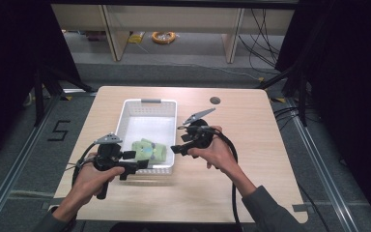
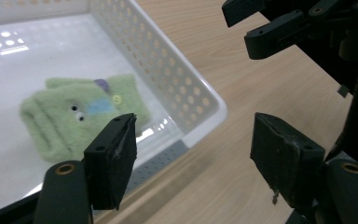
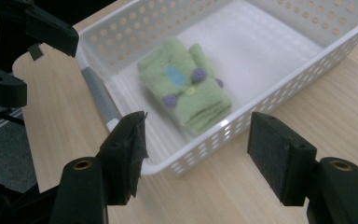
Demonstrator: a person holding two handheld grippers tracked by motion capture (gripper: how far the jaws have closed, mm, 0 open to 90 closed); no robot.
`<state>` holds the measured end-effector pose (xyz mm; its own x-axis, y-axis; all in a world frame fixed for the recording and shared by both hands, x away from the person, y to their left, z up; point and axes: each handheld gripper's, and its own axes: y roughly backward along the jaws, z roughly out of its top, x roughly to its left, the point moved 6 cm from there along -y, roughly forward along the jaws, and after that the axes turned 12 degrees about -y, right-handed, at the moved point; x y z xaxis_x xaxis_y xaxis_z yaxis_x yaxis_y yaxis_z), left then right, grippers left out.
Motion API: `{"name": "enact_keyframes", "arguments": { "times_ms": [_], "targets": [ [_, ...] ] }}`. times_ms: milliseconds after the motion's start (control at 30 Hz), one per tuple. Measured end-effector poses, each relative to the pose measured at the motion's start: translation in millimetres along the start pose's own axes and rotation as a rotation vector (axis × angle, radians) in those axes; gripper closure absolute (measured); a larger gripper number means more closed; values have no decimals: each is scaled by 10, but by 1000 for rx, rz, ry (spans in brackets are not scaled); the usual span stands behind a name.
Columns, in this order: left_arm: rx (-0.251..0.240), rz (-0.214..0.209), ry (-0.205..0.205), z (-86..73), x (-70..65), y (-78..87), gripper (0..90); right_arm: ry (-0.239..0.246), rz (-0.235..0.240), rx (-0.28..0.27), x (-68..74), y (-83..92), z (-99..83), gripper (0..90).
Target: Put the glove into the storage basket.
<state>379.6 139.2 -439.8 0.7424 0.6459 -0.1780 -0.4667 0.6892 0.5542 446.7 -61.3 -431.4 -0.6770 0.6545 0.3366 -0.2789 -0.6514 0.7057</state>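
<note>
Green cloth (image 3: 186, 88) in basket (image 3: 279, 93), purple dots in right gripper view

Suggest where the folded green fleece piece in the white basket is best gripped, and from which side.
Probably from straight above, since the basket walls block side approaches. Close the tongs across the folded stack's open-layered edge nearest the basket's near wall, where the green fleece piece lies flat and thick enough to pinch.

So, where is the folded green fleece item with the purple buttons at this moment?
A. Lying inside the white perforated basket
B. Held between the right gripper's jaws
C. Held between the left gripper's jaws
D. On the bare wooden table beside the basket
A: the green fleece item lies on the floor of the white perforated basket, and the jaws of both grippers stand open with nothing between them.
</note>
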Motion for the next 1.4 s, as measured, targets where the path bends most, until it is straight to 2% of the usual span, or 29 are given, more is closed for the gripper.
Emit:
{"name": "enact_keyframes", "arguments": {
  "times_ms": [33, 133, 233, 300, 367, 400, 433, 500, 533, 567, 600, 633, 667, 767, 833, 867, 900, 967, 1000, 1067, 1100, 1133, 1167, 1200, 1267, 1300, 1333, 1400],
  "targets": [
    [-9, -4, 3, -11, -29, -8, 305, 2, 9, -4, -7, 33, -33, 376],
    [-5, 0, -33, -59, -98, -28, 294, 5, 14, -19, -40, 119, -142, 354],
    [-2, -9, -45, -112, -162, -74, 272, 10, 21, -45, -78, 189, -248, 336],
    [0, -15, -59, -152, -196, -95, 265, 11, -6, -60, -126, 252, -322, 317],
    [-3, -6, -67, -192, -223, -116, 251, 11, -7, -79, -168, 283, -390, 315],
    [-10, -12, -64, -208, -240, -131, 246, -4, -6, -79, -175, 306, -433, 312],
    [-2, -16, -71, -226, -249, -137, 244, 9, -14, -85, -219, 325, -456, 309],
    [1, -14, -83, -249, -273, -145, 237, -12, -22, -87, -245, 360, -525, 307],
    [2, -5, -89, -260, -282, -148, 235, -6, -10, -94, -264, 368, -548, 302],
    [-1, -10, -91, -266, -295, -151, 235, -29, -30, -94, -266, 387, -588, 298],
    [-12, -12, -89, -272, -308, -158, 234, -16, -32, -103, -295, 392, -608, 297],
    [-8, -15, -99, -283, -313, -157, 233, -29, -34, -106, -292, 407, -638, 297],
    [-15, -14, -98, -288, -325, -165, 228, -17, -42, -108, -310, 415, -663, 296],
    [-27, -22, -105, -314, -361, -193, 227, -20, -38, -126, -319, 433, -727, 292],
    [-17, -24, -112, -338, -377, -200, 227, -12, -38, -127, -323, 455, -763, 292],
    [-26, -21, -102, -343, -392, -211, 226, -18, -53, -134, -323, 472, -782, 290],
    [-23, -26, -115, -352, -394, -213, 226, -29, -47, -130, -305, 479, -806, 286],
    [-25, -12, -131, -370, -402, -229, 220, -15, -50, -138, -313, 490, -829, 275],
    [-30, -20, -129, -378, -412, -239, 213, -37, -41, -122, -287, 504, -858, 270],
    [-15, -24, -135, -409, -415, -249, 213, -25, -47, -124, -293, 506, -892, 254],
    [-31, -14, -118, -411, -435, -266, 213, -31, -48, -129, -284, 502, -913, 250],
    [-21, -25, -135, -422, -432, -261, 213, -18, -52, -124, -299, 508, -932, 249],
    [-29, -24, -131, -425, -440, -267, 213, -33, -45, -122, -279, 509, -961, 246],
    [-32, -21, -128, -428, -449, -264, 212, -11, -53, -132, -301, 512, -973, 242],
    [-40, -29, -135, -436, -468, -255, 204, -11, -54, -140, -305, 513, -1014, 220],
    [-46, -29, -134, -442, -483, -253, 200, -25, -50, -127, -294, 519, -1043, 205],
    [-41, -36, -138, -452, -493, -247, 197, -2, -48, -143, -310, 507, -1052, 199],
    [-47, -39, -148, -479, -522, -250, 187, -9, -55, -153, -316, 517, -1092, 184]
  ]
}}
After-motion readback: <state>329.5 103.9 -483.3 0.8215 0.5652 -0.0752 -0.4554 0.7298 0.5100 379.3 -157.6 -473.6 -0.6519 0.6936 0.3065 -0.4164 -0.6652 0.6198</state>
